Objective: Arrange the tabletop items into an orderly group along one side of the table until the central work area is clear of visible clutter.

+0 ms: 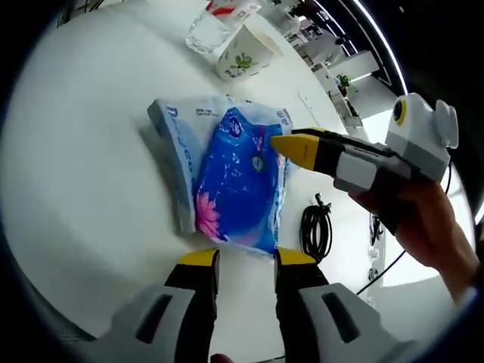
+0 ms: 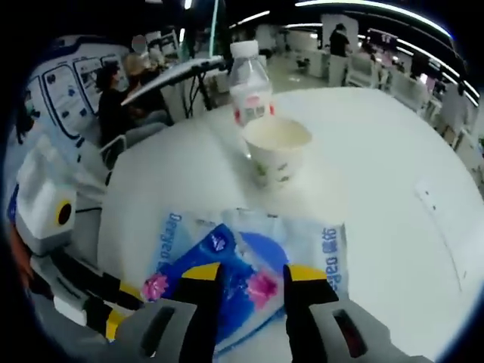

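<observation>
— What's lying between those yellow fingertips?

— A blue tissue pack, flat on the white table. The left gripper is hovering just short of its near edge, jaws slightly parted, gripping nothing.

— And the right gripper?

— It's hanging over the pack, jaws apart, also holding nothing. Beyond its tips a paper cup is standing, with a plastic bottle just behind. A black cable is coiling right of the left fingers.
</observation>
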Tool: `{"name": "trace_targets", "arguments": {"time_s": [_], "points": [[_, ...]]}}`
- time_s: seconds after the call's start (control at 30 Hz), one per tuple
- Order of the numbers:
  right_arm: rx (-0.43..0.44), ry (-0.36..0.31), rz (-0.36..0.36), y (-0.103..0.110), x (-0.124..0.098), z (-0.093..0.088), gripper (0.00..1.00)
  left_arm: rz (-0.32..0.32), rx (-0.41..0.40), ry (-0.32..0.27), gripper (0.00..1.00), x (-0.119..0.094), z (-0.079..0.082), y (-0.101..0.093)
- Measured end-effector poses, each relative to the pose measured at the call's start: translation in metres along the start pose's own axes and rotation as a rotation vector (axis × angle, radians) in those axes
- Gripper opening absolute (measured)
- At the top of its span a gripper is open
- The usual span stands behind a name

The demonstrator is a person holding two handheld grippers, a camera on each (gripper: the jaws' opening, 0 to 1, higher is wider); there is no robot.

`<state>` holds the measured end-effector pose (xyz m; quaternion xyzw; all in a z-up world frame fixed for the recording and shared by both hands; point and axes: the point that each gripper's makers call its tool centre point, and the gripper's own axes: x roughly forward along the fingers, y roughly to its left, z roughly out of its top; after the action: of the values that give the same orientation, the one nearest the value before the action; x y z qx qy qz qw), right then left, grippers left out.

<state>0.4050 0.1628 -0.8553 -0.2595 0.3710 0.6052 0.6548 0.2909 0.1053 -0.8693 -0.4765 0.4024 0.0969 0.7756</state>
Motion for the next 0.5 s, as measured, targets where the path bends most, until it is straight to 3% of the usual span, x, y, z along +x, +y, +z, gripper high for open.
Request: {"name": "trace_targets", "arguments": {"time_s": [0.17, 0.33, 0.5], "points": [[-0.013, 0.011, -0.008, 0.0014, -0.0003, -0.0020, 0.19, 0.011, 0.035, 0.014, 0.06, 0.0034, -0.0023, -0.0013], [-0.043, 0.018, 0.000, 0.0058, -0.0015, -0.0069, 0.09, 0.009, 0.032, 0.018, 0.05, 0.0034, -0.0030, -0.0014], [-0.032, 0.015, -0.001, 0.0064, -0.0020, -0.0090, 0.07, 0.011, 0.038, 0.023, 0.04, 0.0031, -0.0041, -0.0015]]}}
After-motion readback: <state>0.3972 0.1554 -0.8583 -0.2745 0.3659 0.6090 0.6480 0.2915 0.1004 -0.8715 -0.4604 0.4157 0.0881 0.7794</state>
